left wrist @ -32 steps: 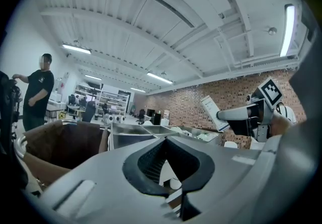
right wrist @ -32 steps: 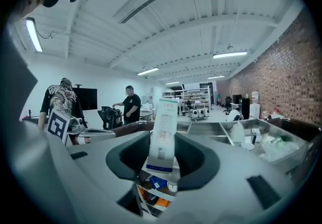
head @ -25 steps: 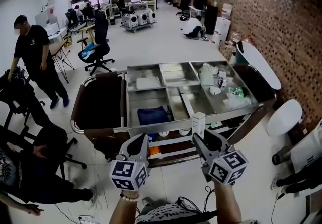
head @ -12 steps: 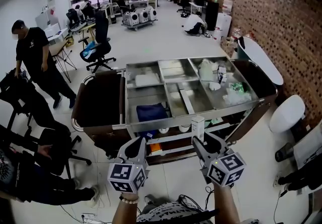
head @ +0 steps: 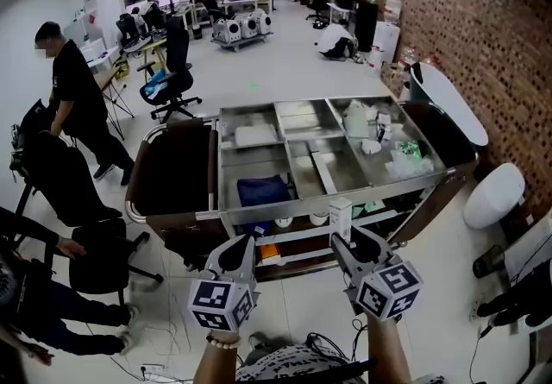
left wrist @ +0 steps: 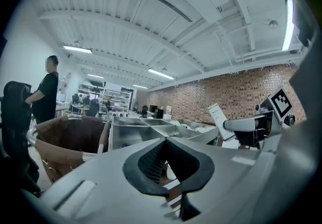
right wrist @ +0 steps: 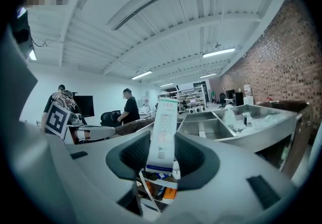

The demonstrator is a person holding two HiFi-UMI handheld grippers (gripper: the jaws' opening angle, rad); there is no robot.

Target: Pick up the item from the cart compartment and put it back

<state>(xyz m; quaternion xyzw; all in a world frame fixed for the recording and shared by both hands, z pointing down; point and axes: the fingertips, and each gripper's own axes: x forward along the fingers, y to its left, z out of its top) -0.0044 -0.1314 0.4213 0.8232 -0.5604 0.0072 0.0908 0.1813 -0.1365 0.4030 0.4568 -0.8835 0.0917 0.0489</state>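
Observation:
My right gripper (head: 342,238) is shut on a slim white box (head: 340,217), held upright just in front of the steel cart's near rim (head: 328,198). In the right gripper view the box (right wrist: 162,135) stands between the black pads (right wrist: 132,156), which press on both its sides. My left gripper (head: 241,246) hangs level beside it, to the left, shut with nothing in it; its pads (left wrist: 151,160) meet at the tip. The cart's top is split into several steel compartments. A dark blue item (head: 261,191) lies in the near left one, white packets (head: 379,145) in the right one.
Brown bags (head: 168,171) hang at the cart's left and right ends. A person in black (head: 78,97) stands at the far left by black chairs (head: 73,201). An office chair (head: 172,72) stands beyond the cart. A white rounded object (head: 492,197) and a brick wall (head: 483,37) lie to the right.
Both grippers stay where they were, the box still held. The person in black has stepped a little to the right at the left edge.

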